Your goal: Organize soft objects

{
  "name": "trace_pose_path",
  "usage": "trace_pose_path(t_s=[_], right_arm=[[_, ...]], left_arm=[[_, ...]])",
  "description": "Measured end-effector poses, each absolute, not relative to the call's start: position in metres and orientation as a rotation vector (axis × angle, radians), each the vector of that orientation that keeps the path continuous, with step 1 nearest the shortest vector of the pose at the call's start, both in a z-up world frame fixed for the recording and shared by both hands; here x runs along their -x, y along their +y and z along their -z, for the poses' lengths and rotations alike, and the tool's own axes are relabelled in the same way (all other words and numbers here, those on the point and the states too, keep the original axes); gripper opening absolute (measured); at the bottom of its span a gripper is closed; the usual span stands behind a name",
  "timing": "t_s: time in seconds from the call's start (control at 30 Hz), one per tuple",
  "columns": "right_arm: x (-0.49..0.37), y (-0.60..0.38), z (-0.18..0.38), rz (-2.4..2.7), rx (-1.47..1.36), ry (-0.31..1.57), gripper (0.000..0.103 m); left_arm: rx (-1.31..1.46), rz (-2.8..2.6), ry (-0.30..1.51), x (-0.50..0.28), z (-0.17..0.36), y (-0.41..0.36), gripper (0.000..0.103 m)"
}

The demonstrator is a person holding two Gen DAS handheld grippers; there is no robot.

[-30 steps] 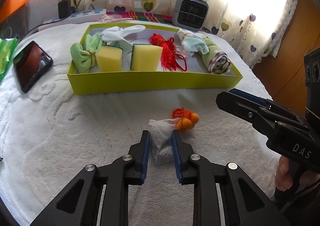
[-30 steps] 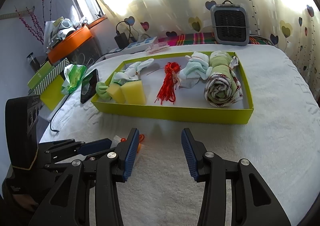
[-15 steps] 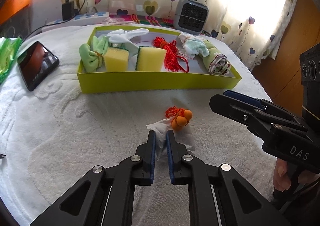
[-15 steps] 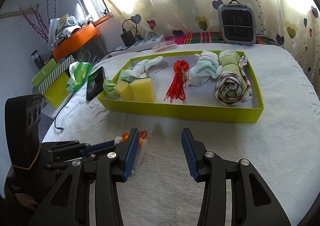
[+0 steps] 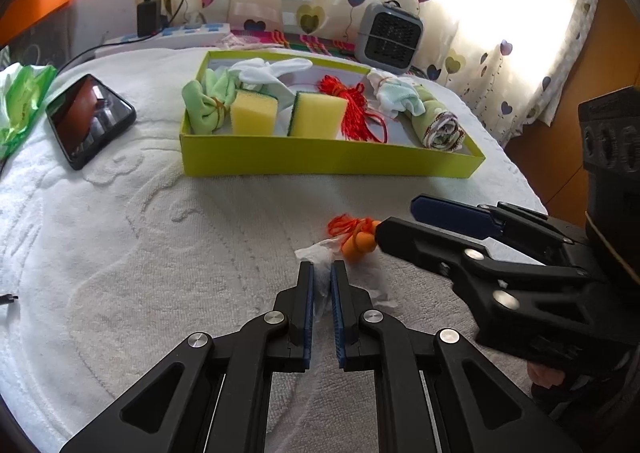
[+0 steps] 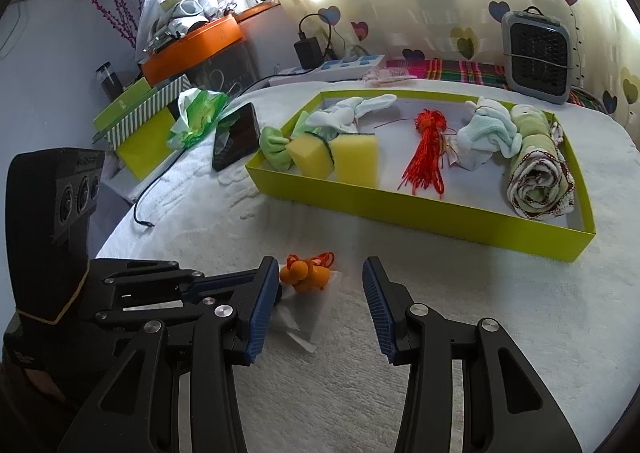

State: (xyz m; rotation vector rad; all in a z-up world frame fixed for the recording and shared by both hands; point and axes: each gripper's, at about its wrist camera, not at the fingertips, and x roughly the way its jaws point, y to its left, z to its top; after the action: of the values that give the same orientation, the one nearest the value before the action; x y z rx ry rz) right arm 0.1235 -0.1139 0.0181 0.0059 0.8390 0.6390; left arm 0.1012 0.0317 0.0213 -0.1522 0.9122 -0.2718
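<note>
From the left wrist view, the left gripper (image 5: pixel 322 281) is pinched together on a crumpled white tissue (image 5: pixel 320 253) that lies on the towel-covered bench (image 5: pixel 140 253), with a small orange toy (image 5: pixel 358 241) and its red cord touching the tissue's far edge. The right gripper (image 5: pixel 400 219) reaches in from the right, its tips right beside the toy. Beyond them sits the yellow-green tray (image 5: pixel 320 163), already holding a green cloth bundle (image 5: pixel 206 105), two yellow sponges (image 5: pixel 320 115), a red tassel (image 5: pixel 354 109), a white sock (image 5: pixel 272 71) and a rolled towel (image 5: pixel 438 123). From the right wrist view, the right gripper (image 6: pixel 320 293) is spread and empty, the orange toy (image 6: pixel 306 273) lying between and just ahead of its fingers, while the left gripper (image 6: pixel 240 281) comes in low from the left onto the tissue (image 6: pixel 296 317). The tray (image 6: pixel 400 209) stands well apart from these two pieces. Most of the soft things appear sorted; judging by this, only the toy and the tissue remain outside, with neither lifted yet.
</note>
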Motion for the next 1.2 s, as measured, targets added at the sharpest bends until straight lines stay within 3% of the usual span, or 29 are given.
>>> trace_pose_path(t_s=[0.83,0.9,0.97,1.0,1.2], right_arm=[[-0.135,-0.116,-0.009,-0.592,0.009,0.867,0.045],[-0.137,-0.115,-0.007,-0.579,0.016,0.879,0.045],[-0.138,-0.115,-0.004,-0.573,0.02,0.886,0.045],[-0.139,-0.115,-0.004,-0.567,0.025,0.89,0.045],[-0.141,-0.115,-0.002,-0.547,0.036,0.889,0.044]], left_arm=[[0.175,0.216,0.91,-0.099,-0.025,0.057,0.008],[0.194,0.218,0.921,-0.1,-0.022,0.059,0.013],[0.209,0.226,0.928,-0.1,-0.02,0.059,0.031],[0.211,0.23,0.927,-0.1,-0.021,0.058,0.035],[0.2,0.249,0.944,-0.102,-0.018,0.051,0.045]])
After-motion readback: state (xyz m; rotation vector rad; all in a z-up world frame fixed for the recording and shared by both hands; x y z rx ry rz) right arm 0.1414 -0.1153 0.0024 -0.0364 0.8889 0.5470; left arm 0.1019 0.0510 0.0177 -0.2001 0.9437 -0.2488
